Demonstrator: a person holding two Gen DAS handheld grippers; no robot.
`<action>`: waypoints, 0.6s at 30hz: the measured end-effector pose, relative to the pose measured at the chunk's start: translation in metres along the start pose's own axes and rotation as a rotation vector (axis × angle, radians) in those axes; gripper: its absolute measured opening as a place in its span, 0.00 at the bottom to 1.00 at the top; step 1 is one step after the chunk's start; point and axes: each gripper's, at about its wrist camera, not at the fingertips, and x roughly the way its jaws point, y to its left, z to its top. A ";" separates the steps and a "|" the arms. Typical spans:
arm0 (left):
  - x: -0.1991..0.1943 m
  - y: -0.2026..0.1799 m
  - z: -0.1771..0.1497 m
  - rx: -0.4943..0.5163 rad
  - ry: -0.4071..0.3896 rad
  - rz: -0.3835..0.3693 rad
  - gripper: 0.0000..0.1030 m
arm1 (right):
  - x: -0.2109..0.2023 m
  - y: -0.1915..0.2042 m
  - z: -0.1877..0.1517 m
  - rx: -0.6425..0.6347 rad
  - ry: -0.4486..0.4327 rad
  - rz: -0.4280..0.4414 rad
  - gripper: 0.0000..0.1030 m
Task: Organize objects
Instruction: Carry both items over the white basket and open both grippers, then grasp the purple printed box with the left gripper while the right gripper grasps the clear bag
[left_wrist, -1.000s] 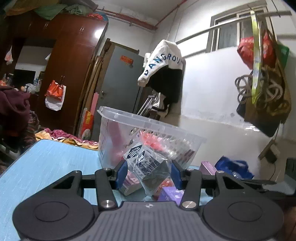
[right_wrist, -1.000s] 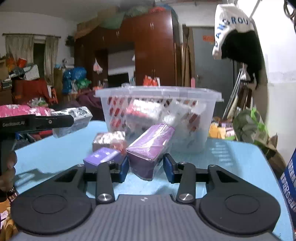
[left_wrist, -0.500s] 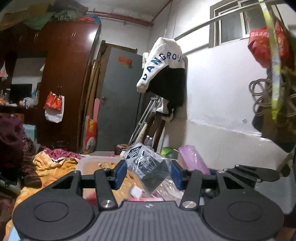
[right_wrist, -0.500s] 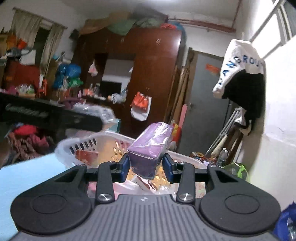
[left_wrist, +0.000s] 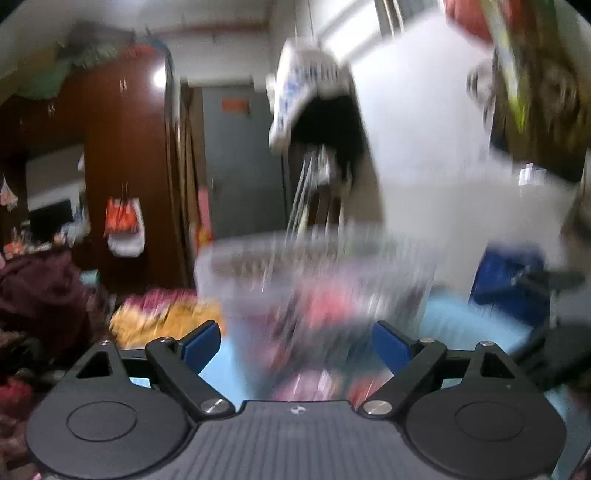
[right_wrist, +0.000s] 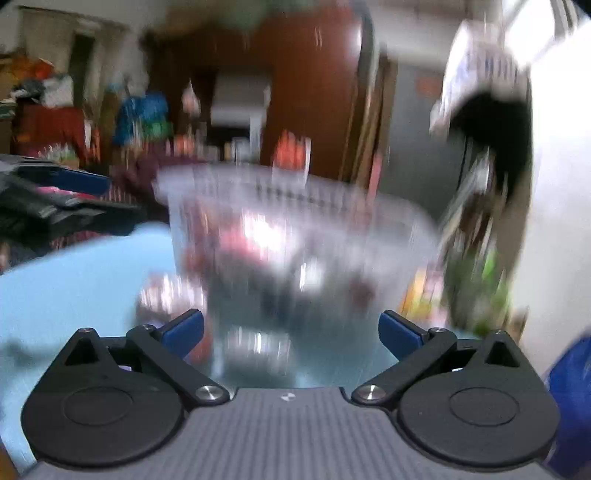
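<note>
Both frames heavily motion-blurred. Left tongs (left_wrist: 296, 341) spread wide, nothing between the blue pads. Right tongs (right_wrist: 291, 334) same: wide open, empty. Clear plastic basket (left_wrist: 314, 280) sits on the light-blue table (right_wrist: 74, 280) dead ahead of both tongs, close in, already stuffed with red/pink packets, details unreadable. In the right view, small packets (right_wrist: 168, 299) lie on the table just ahead of the left finger, beside the basket's base; another shiny blurred one (right_wrist: 258, 350) sits between the fingers, nearer the camera. Left tongs also show at the right view's left edge. Wardrobe (left_wrist: 122, 166) and grey door (left_wrist: 243, 166) behind the basket.
</note>
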 end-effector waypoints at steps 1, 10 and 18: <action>0.010 0.007 -0.005 -0.013 0.052 0.011 0.89 | 0.010 -0.002 -0.001 0.031 0.045 0.006 0.91; 0.040 0.035 -0.025 -0.102 0.193 -0.032 0.89 | 0.052 0.005 -0.007 0.051 0.172 0.080 0.88; 0.058 0.015 -0.029 -0.055 0.234 -0.026 0.89 | 0.030 -0.010 -0.026 0.068 0.126 0.083 0.61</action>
